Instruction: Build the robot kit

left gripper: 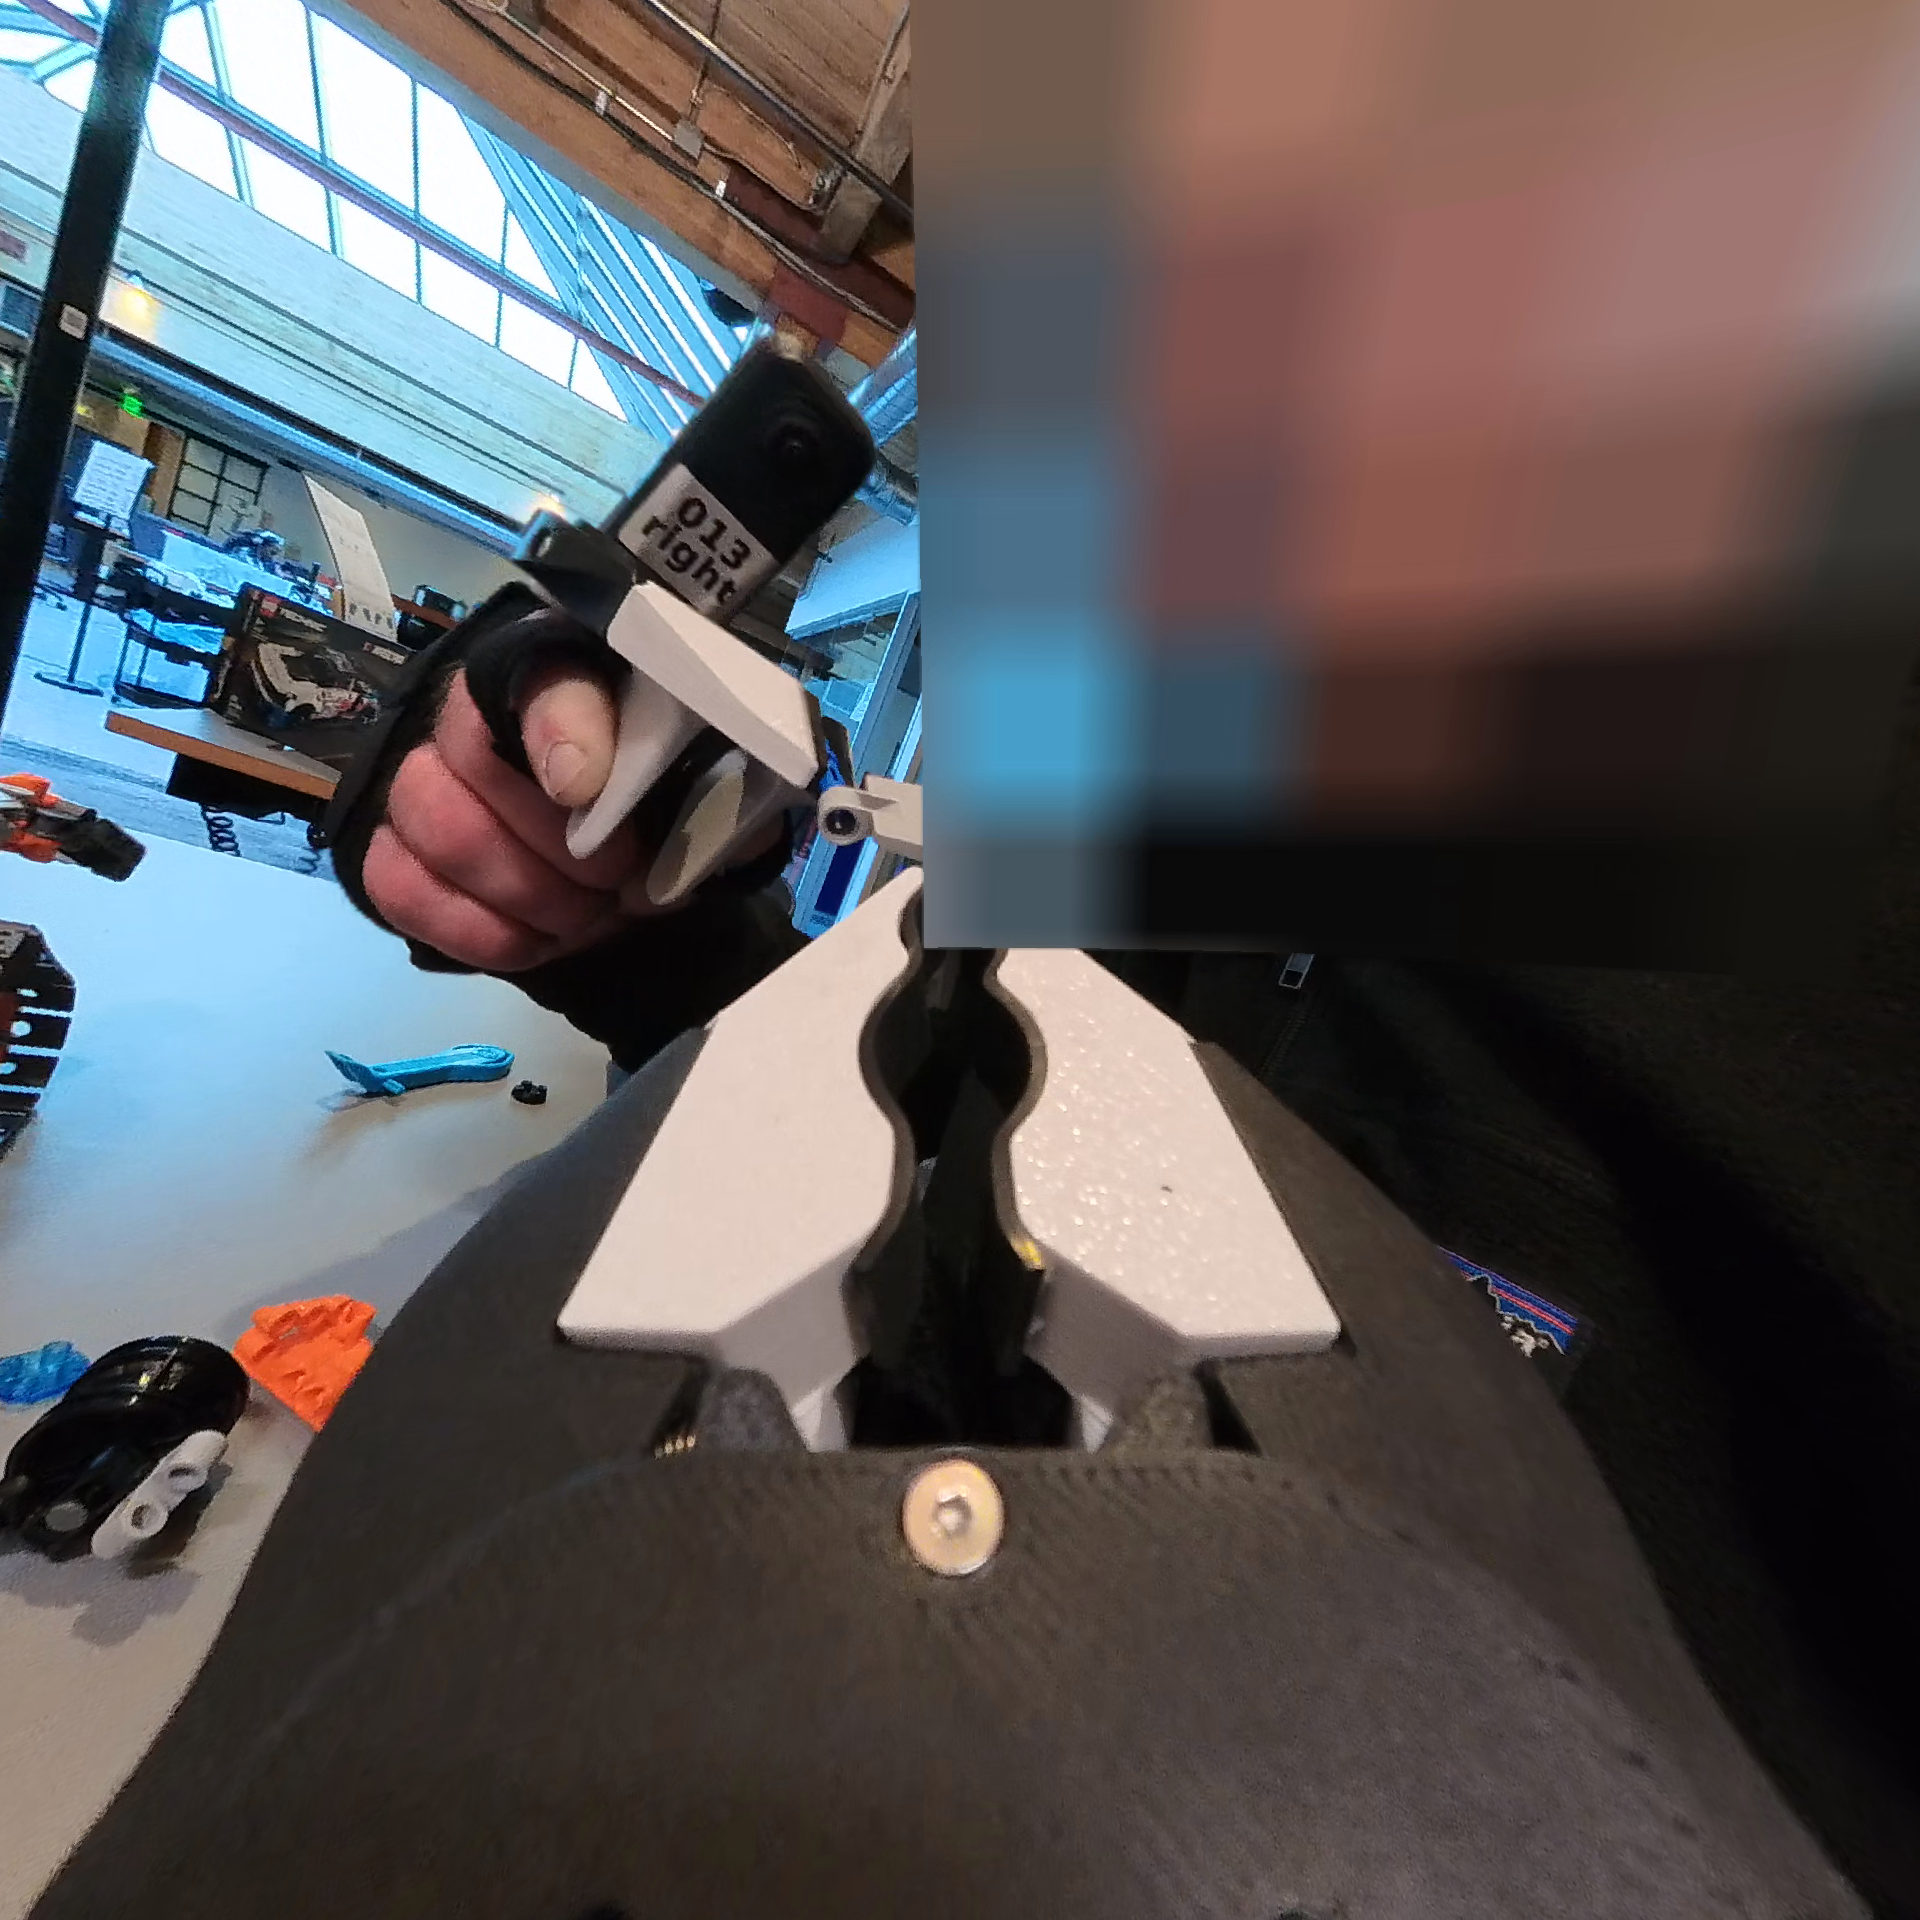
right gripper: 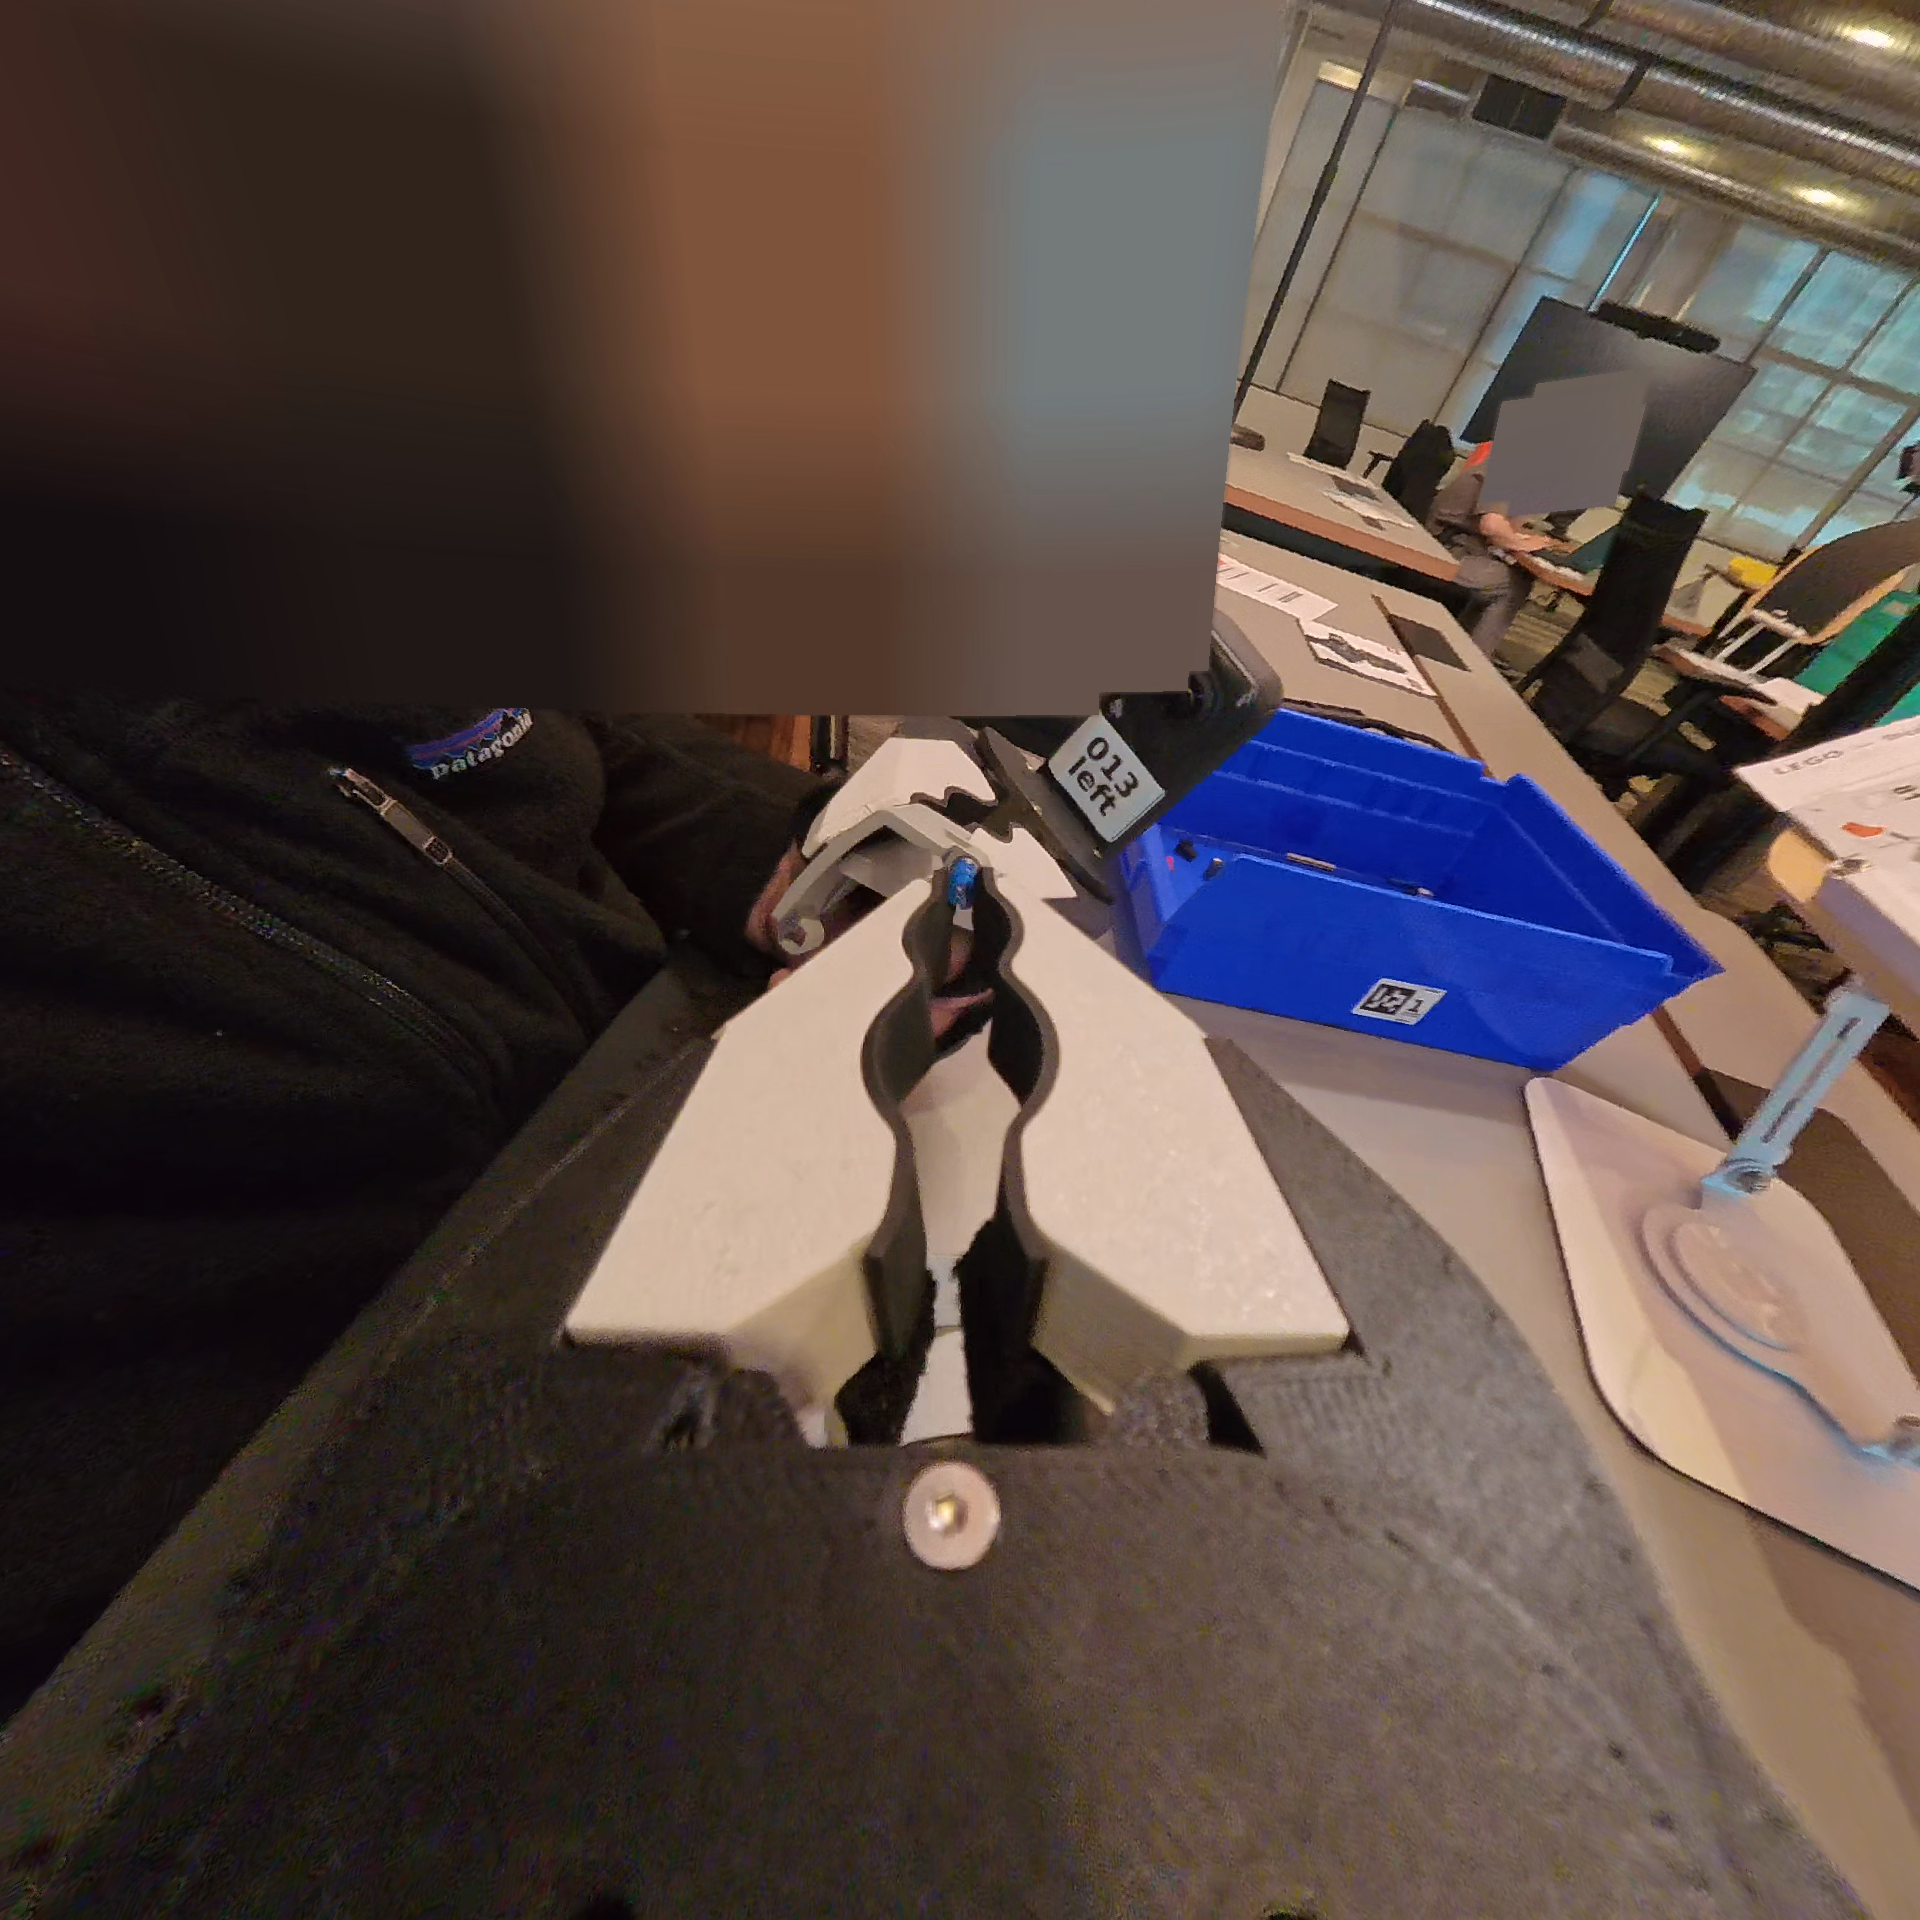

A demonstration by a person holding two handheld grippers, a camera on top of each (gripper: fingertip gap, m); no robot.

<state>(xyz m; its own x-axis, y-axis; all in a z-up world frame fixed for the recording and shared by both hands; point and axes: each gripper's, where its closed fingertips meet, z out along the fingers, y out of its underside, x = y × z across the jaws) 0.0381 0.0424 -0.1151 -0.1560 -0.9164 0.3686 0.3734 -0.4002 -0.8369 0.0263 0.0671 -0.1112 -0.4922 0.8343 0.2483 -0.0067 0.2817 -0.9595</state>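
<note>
Both grippers are raised in front of a person in a black fleece jacket (right gripper: 260,987), tips close together. My right gripper (right gripper: 961,904) is nearly shut, pinching a small blue pin (right gripper: 962,881) at its tips. In the left wrist view it (left gripper: 805,790) is held by a gloved hand, and the pin (left gripper: 844,824) sits in a hole of a small white beam (left gripper: 883,810). My left gripper (left gripper: 954,961) has its jaws close together, its tips partly hidden by the blurred patch. In the right wrist view it (right gripper: 904,831) grips the white angled beam (right gripper: 821,894).
On the white table (left gripper: 208,1195) lie a blue piece (left gripper: 421,1070), a tiny black piece (left gripper: 530,1091), an orange piece (left gripper: 307,1351), a black wheel-like part (left gripper: 114,1444) and an orange-black model (left gripper: 31,1018). A blue bin (right gripper: 1382,914) and a white stand (right gripper: 1745,1299) stand at the right. Only a small space, under 4 cm, lies between the two pairs of fingers.
</note>
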